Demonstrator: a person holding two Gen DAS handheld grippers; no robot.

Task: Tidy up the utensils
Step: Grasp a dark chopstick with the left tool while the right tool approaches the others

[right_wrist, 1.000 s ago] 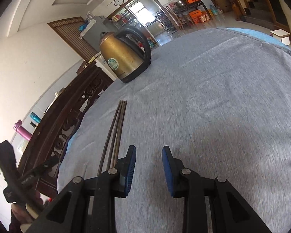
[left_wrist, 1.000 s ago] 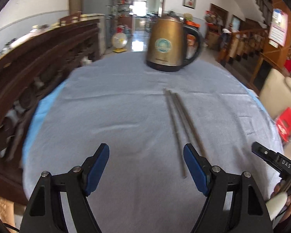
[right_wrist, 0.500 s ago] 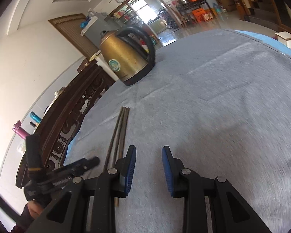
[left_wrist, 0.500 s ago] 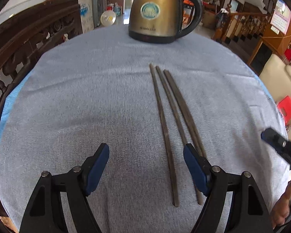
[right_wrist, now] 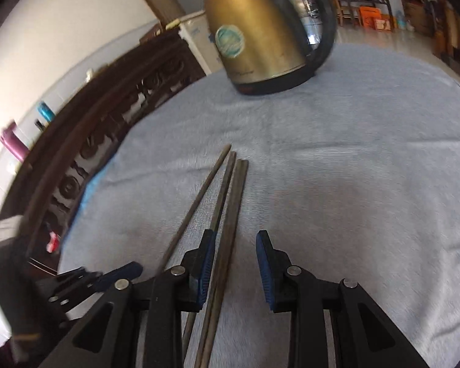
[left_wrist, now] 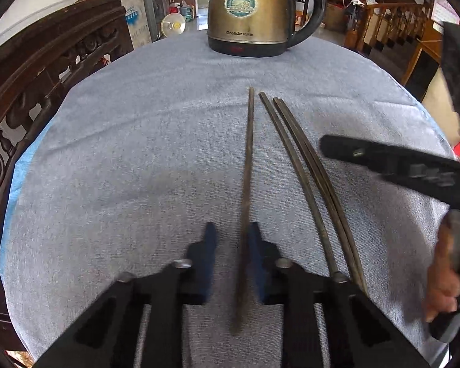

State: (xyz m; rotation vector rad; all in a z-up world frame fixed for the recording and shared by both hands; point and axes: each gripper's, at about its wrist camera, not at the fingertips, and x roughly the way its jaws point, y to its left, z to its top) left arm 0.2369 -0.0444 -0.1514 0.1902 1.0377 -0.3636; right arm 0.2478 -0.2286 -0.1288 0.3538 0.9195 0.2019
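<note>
Between the blue pads of the left gripper, one lone chopstick is lying along the cloth; the jaws are standing narrowly apart, the right pad looking to be touching the stick and the left pad off it, so I cannot tell that a grip is made. The right gripper is hovering with its jaws somewhat wider and holding nothing, straddling the paired chopsticks that are lying side by side just to the right of the lone one. All the sticks are pointing toward the brass kettle, which is standing at the far side of the table.

Judging by this, the step in hand is the pickup of the separated stick, probably to bring it in beside the others. The next move is calling for a full closing on the thin shaft near its close end, then a level lift so it is not pivoting or rolling away.

Everything is resting on a grey-blue tablecloth over a round table. A carved dark wooden rail is running along the left, and an open tiled room with a staircase is showing beyond.
</note>
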